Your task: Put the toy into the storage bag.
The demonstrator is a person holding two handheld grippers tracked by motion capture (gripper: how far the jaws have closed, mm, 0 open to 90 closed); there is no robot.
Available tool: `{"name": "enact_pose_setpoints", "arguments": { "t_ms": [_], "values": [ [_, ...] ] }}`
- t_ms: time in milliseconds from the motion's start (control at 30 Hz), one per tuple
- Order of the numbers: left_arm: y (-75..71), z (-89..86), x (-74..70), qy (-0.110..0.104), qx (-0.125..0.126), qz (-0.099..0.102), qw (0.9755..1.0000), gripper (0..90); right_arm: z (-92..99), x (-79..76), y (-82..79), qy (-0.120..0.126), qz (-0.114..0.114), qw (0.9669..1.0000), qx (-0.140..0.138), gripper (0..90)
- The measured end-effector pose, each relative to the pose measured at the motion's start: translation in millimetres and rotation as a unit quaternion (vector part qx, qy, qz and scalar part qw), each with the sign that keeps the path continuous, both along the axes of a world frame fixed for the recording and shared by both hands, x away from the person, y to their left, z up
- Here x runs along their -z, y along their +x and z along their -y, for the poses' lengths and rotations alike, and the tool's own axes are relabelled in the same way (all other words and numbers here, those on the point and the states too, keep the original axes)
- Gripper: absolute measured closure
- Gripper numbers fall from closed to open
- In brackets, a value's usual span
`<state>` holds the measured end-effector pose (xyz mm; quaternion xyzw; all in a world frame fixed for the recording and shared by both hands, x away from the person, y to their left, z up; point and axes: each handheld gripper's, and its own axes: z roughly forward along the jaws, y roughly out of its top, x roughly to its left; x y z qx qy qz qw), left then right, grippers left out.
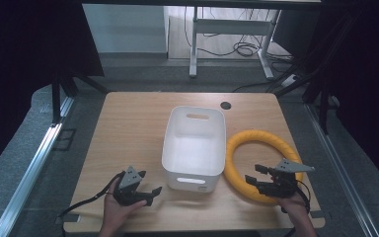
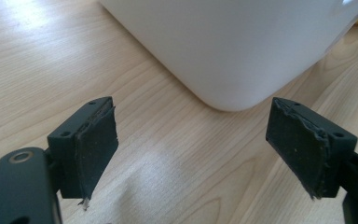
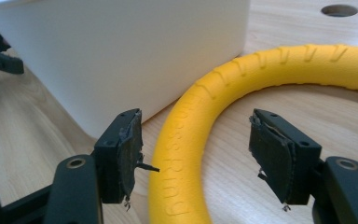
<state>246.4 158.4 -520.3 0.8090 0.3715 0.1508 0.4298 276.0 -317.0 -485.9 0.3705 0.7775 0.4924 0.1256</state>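
Note:
A white plastic bin (image 1: 193,148) with handle slots stands in the middle of the wooden table (image 1: 128,128). To its right lies a yellow foam ring (image 1: 261,138), close beside the bin wall. My right gripper (image 1: 254,174) is open over the ring's near left arc. In the right gripper view the ring (image 3: 186,140) runs up between the spread jaws of the gripper (image 3: 196,126), with the bin (image 3: 121,56) just past it. My left gripper (image 1: 150,182) is open and empty at the bin's near left corner. Its own view has the gripper (image 2: 190,130) low over bare wood, facing the bin's (image 2: 233,42) rounded corner.
A round cable hole (image 1: 225,105) sits near the table's far edge, beyond the ring, and appears as a hole (image 3: 339,10) in the right gripper view. The left half of the table is bare wood. Black curtains, a metal rail and a desk frame (image 1: 227,29) surround the table.

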Motion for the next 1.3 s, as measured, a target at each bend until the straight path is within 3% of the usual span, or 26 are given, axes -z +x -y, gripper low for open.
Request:
{"name": "enact_pose_setpoints", "arguments": {
  "t_ms": [133,267,333,467,633,767,1000,1067,1133,1200,1233,1267,1300],
  "values": [
    [0.3,2.3,5.5,0.027,-0.018,0.006,0.9995,16.9,7.1,0.1,1.1,-0.002,0.008,0.9998,0.017,34.3],
    [2.2,5.7,10.5,0.036,-0.018,0.003,0.9992,17.3,10.5,0.5,1.3,-0.012,0.02,0.9995,0.02,35.6],
    [1.4,6.2,11.5,0.039,-0.013,0.002,0.9991,17.4,11.3,1.9,2.2,-0.018,0.014,0.9995,0.023,35.8],
    [-0.9,6.9,11.5,0.033,-0.007,0.001,0.9994,17.5,12.7,5.0,4.0,-0.014,0.002,0.9996,0.023,35.9],
    [-4.3,5.3,7.2,0.01,-0.002,0.001,0.9999,17.7,14.7,4.1,6.5,-0.008,-0.01,0.9998,0.016,36.5],
    [-5.7,4.5,6.8,0.016,-0.001,0.005,0.9999,17.9,14.6,-0.4,6.6,-0.01,-0.013,0.9997,0.018,36.4],
    [-4.8,5.1,8.7,0.024,0.002,0.006,0.9997,17.9,6.9,-14.3,9.8,-0.051,-0.019,0.9985,-0.005,35.1],
    [-4.4,5.4,9.7,0.026,0.006,0.006,0.9996,17.9,-1.4,-23.8,14.7,-0.093,-0.03,0.9947,-0.03,35.0],
    [-3.7,5.8,10.9,0.03,0.005,0.006,0.9995,17.9,-5.1,-29.5,17.4,-0.119,-0.036,0.9912,-0.046,35.0],
    [-3.1,6.5,11.5,0.025,0.008,0.005,0.9996,18.2,-7.4,-34.8,20.1,-0.139,-0.046,0.9876,-0.056,35.0],
    [-3.1,6.5,11.5,0.025,0.008,0.005,0.9996,18.2,-7.4,-34.8,20.1,-0.139,-0.046,0.9876,-0.056,35.0],
    [-2.6,7.0,12.3,0.025,0.012,0.002,0.9996,18.3,-8.3,-37.9,22.6,-0.154,-0.055,0.9843,-0.066,34.9],
    [-2.6,7.0,12.3,0.025,0.012,0.002,0.9996,18.3,-8.3,-37.9,22.6,-0.154,-0.055,0.9843,-0.066,34.9]
  ]
}}
